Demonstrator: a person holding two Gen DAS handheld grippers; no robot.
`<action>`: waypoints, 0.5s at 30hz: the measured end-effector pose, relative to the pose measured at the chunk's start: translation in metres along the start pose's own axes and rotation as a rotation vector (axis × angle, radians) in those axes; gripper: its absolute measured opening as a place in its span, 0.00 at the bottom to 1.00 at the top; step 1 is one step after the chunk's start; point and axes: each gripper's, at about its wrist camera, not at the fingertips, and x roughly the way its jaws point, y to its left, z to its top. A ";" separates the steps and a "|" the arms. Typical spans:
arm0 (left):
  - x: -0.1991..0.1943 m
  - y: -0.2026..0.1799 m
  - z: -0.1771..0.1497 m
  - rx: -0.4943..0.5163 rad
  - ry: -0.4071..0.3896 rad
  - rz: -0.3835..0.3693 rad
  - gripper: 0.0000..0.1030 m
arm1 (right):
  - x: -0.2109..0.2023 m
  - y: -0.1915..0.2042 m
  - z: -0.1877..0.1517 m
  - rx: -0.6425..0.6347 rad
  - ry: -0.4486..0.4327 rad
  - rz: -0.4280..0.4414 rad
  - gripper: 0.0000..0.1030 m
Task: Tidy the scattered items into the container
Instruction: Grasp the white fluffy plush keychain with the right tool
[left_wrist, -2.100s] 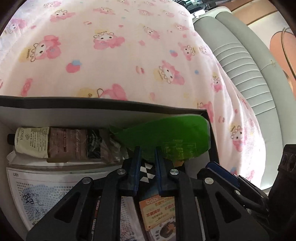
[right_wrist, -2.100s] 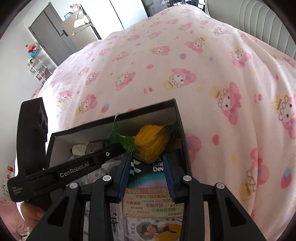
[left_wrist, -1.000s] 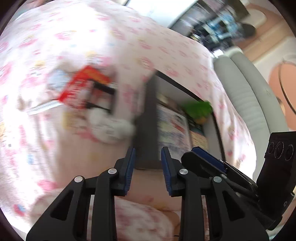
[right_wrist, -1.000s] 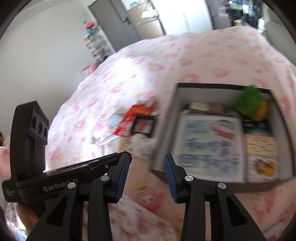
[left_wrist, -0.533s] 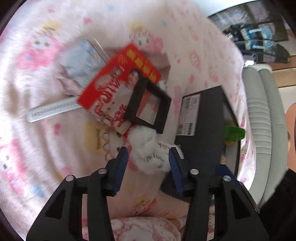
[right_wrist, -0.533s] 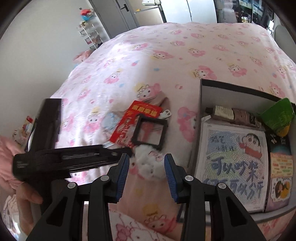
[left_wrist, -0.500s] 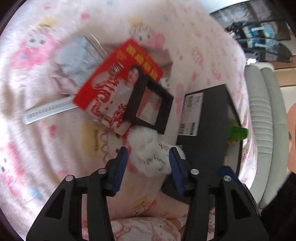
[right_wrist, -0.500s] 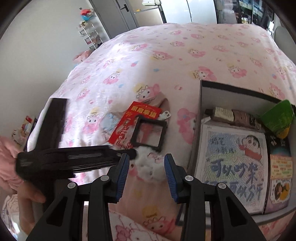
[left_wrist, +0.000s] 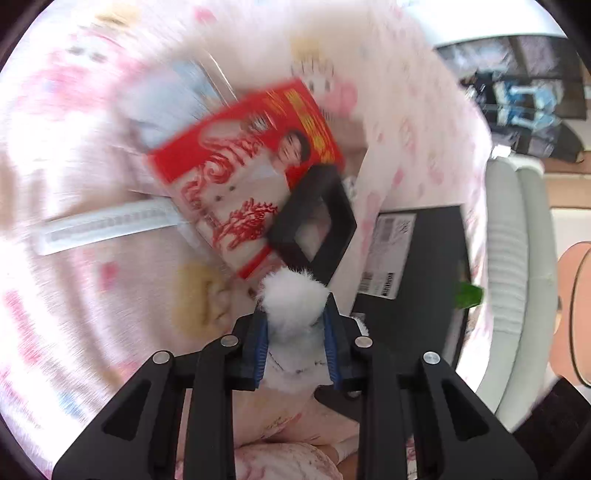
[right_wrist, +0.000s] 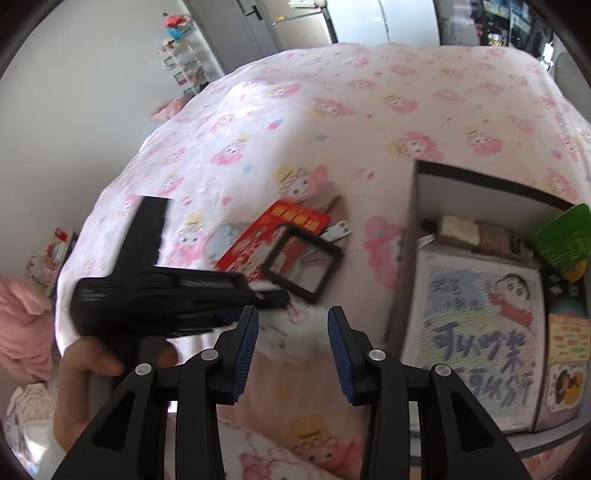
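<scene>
left gripper (left_wrist: 295, 341) pinching a white fluffy pompom (left_wrist: 293, 306), jaws just closed in with blue pads pressing both its flanks; seen on the pink cartoon-print bedspread (left_wrist: 92, 295), just beside the black outer wall of the box (left_wrist: 417, 258). beyond the pompom, touching or nearly so, a black square frame (left_wrist: 314, 229) lying partly over a red printed packet (left_wrist: 251, 177); past that, a white comb-like strip (left_wrist: 107, 223) and a pale bluish blurred item (left_wrist: 173, 99), too smeared to name. white barcode label (left_wrist: 388, 254) stuck on the box wall.

right gripper (right_wrist: 293, 347) hovering above the bedspread (right_wrist: 332, 110), jaws spread partway and holding nothing; white fluff dimly visible between and beyond the blue pads, not touched by them. left of it, the other gripper's black body (right_wrist: 159, 299) held by a hand (right_wrist: 85, 384). black frame (right_wrist: 301, 264) and red packet (right_wrist: 273, 236) near, left of the box (right_wrist: 415, 221).

inside the box: a drawn cartoon booklet (right_wrist: 476, 332), a tube (right_wrist: 476, 232) along the far wall, a green card (right_wrist: 565, 236) tilted in the far corner, small printed cards (right_wrist: 567, 354) at the right side
</scene>
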 end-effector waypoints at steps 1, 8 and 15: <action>-0.009 0.005 -0.004 -0.007 -0.020 -0.004 0.25 | 0.003 0.003 -0.001 0.003 0.022 0.031 0.34; -0.026 0.046 -0.012 -0.009 -0.002 0.075 0.27 | 0.018 0.010 -0.009 0.101 0.085 0.159 0.34; -0.045 0.077 -0.018 -0.019 -0.071 0.077 0.39 | 0.062 0.019 -0.009 0.068 0.225 0.160 0.39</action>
